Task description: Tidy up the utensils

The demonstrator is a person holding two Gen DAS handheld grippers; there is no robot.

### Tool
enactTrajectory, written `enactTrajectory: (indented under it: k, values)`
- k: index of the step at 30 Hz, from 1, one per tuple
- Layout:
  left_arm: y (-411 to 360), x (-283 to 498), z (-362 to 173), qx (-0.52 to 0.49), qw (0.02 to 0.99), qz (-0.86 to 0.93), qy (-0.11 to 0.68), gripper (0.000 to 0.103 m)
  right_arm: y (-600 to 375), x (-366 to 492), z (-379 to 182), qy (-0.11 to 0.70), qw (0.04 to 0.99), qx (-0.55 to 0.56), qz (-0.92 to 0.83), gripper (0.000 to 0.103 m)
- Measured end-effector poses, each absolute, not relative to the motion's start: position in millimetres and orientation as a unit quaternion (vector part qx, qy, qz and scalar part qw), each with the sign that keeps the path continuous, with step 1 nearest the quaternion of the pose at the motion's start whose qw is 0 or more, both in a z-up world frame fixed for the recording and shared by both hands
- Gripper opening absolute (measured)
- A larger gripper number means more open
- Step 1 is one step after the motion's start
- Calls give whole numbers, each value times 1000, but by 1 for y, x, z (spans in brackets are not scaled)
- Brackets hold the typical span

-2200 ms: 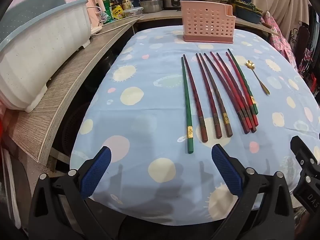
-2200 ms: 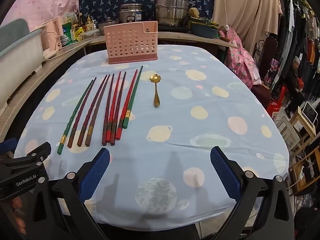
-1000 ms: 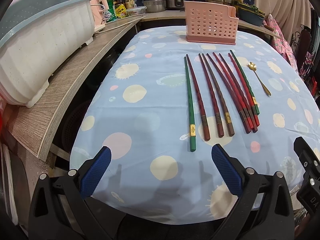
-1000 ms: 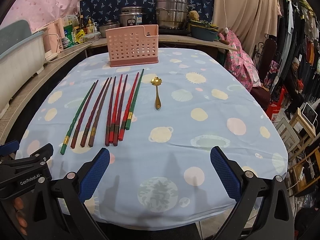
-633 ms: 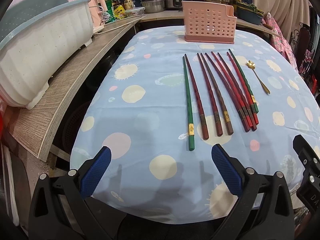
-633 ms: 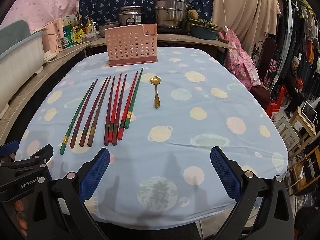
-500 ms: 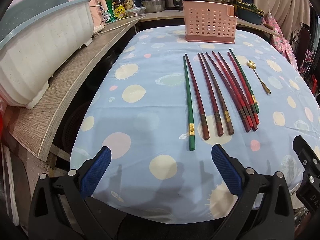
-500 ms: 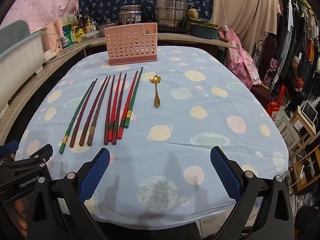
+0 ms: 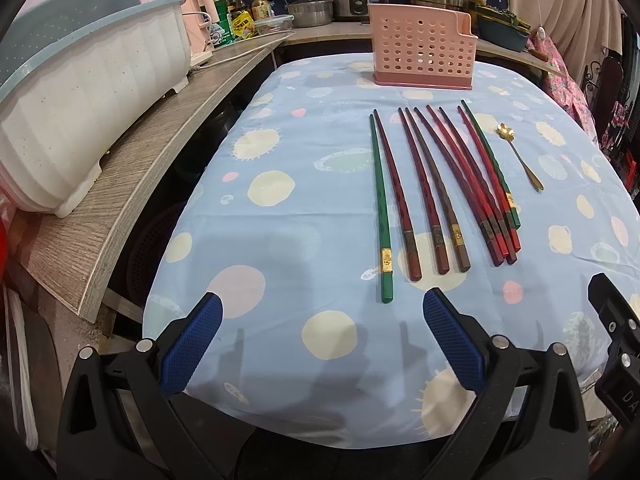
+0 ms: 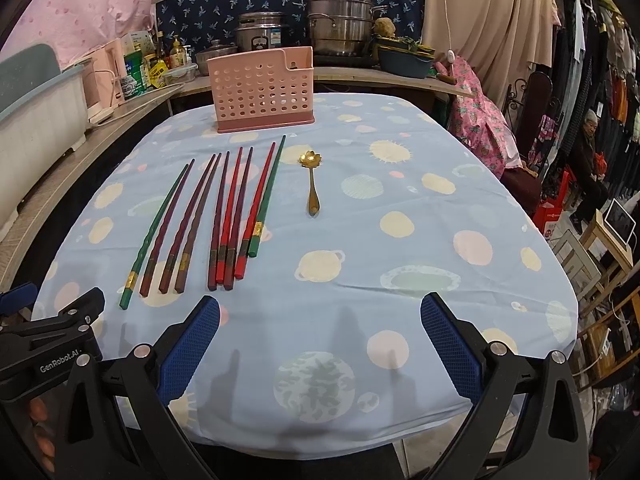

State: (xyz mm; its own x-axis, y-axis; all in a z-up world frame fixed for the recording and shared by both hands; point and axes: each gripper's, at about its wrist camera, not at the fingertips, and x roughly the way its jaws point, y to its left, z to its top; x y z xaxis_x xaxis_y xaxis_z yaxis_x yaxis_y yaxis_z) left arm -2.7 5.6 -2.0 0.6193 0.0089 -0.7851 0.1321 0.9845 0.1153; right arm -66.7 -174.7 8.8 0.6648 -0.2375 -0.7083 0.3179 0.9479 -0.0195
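Observation:
Several red, brown and green chopsticks (image 9: 436,188) lie side by side on the blue spotted tablecloth (image 9: 280,240); they also show in the right wrist view (image 10: 224,216). A small gold spoon (image 9: 519,156) lies to their right, also in the right wrist view (image 10: 312,184). A pink perforated utensil holder (image 9: 422,52) stands upright at the far end, also in the right wrist view (image 10: 264,90). My left gripper (image 9: 320,336) is open and empty at the near table edge. My right gripper (image 10: 320,340) is open and empty beside it.
A white and teal dish bin (image 9: 80,92) sits on a wooden counter (image 9: 132,184) to the left. Pots and bottles (image 10: 304,28) stand on the shelf behind the table. A chair with pink cloth (image 10: 480,120) stands at the right.
Both views shift only slightly; the grippers stay open near the table's front edge and nothing on the table has moved.

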Motion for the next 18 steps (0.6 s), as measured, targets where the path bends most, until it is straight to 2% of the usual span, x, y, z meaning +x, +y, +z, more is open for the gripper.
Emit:
enactTrajectory:
  k: [18]
  values:
    - [7, -5, -1, 81, 897, -34, 433, 96, -174, -69, 10, 378, 912, 52, -151, 96]
